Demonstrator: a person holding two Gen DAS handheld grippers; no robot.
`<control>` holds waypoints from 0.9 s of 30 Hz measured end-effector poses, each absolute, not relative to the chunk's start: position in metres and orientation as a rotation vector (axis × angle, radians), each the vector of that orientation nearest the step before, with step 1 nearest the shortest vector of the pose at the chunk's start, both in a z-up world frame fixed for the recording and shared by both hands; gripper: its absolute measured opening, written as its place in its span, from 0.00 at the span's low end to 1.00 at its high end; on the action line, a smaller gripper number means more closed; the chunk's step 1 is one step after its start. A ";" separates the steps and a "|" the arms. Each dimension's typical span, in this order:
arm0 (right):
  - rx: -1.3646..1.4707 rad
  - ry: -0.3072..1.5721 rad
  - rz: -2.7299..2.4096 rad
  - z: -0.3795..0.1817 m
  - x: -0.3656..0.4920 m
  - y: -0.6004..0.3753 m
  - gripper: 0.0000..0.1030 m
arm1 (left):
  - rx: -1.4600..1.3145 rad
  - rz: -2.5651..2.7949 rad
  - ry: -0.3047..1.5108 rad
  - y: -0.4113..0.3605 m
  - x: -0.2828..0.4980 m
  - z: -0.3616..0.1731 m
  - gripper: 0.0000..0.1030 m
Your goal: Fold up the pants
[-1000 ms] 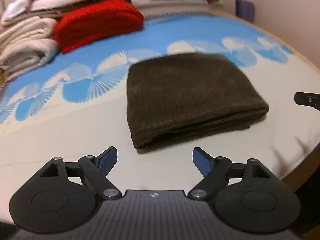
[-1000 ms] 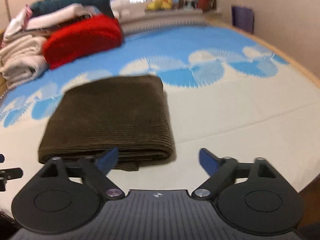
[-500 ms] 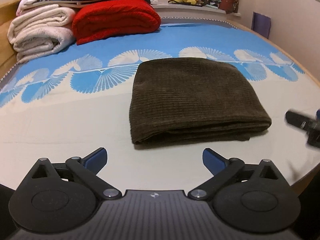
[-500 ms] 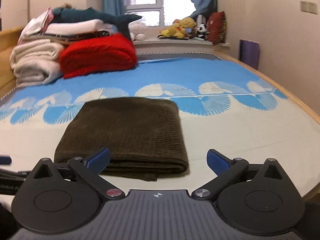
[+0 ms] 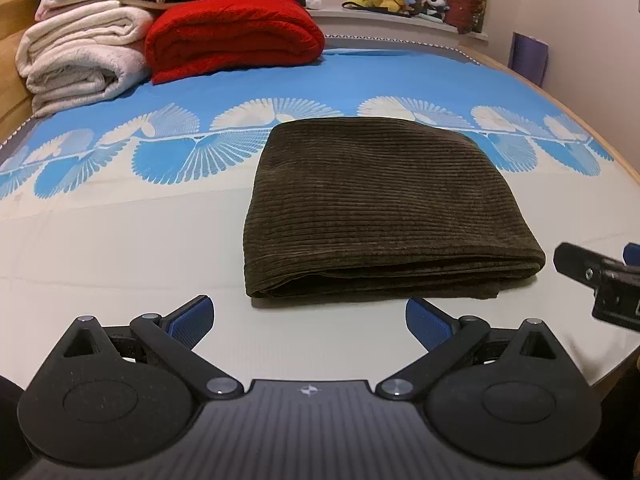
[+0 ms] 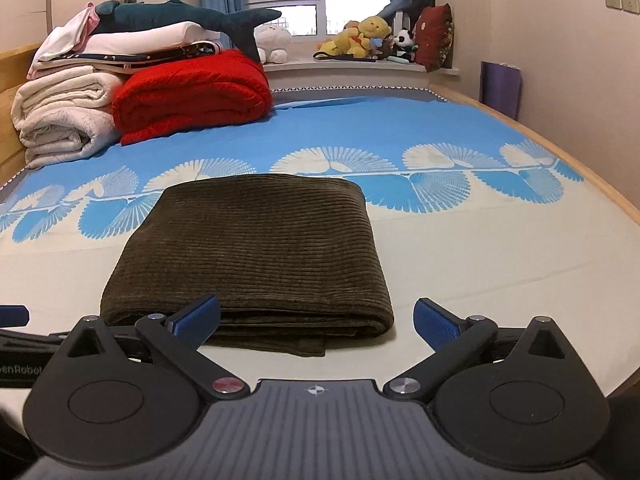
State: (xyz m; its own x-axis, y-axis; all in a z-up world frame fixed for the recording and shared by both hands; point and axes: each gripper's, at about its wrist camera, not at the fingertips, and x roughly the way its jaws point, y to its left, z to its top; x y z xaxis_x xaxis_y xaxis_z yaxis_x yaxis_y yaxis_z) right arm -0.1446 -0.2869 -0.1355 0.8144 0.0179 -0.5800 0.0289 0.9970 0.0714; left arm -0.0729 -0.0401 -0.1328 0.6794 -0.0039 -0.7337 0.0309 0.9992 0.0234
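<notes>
The dark brown corduroy pants [image 5: 380, 204] lie folded into a flat rectangle on the bed, also seen in the right wrist view [image 6: 256, 252]. My left gripper [image 5: 310, 318] is open and empty, just in front of the fold's near left edge. My right gripper [image 6: 316, 320] is open and empty, in front of the fold's near right edge. The right gripper's tip shows at the right edge of the left wrist view [image 5: 600, 276]. Neither gripper touches the pants.
A red folded blanket [image 6: 192, 92] and a stack of white folded blankets [image 6: 64, 116] sit at the far left of the bed [image 6: 480, 280]. A plush shark [image 6: 180, 16] lies on the stack. Soft toys [image 6: 360, 36] line the windowsill. The bed's wooden edge runs along the right.
Both grippers have drawn back and tilted up from the pants, so more of the room shows. The pants have not moved. Both stay open.
</notes>
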 end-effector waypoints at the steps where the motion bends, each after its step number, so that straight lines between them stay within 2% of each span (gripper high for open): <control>1: 0.076 0.620 -0.006 -0.136 -0.145 -0.288 0.99 | 0.031 -0.019 0.823 -0.040 -0.072 -0.133 0.99; 27: 0.045 0.605 -0.001 -0.137 -0.146 -0.285 0.99 | 0.030 -0.020 0.791 -0.039 -0.074 -0.128 0.99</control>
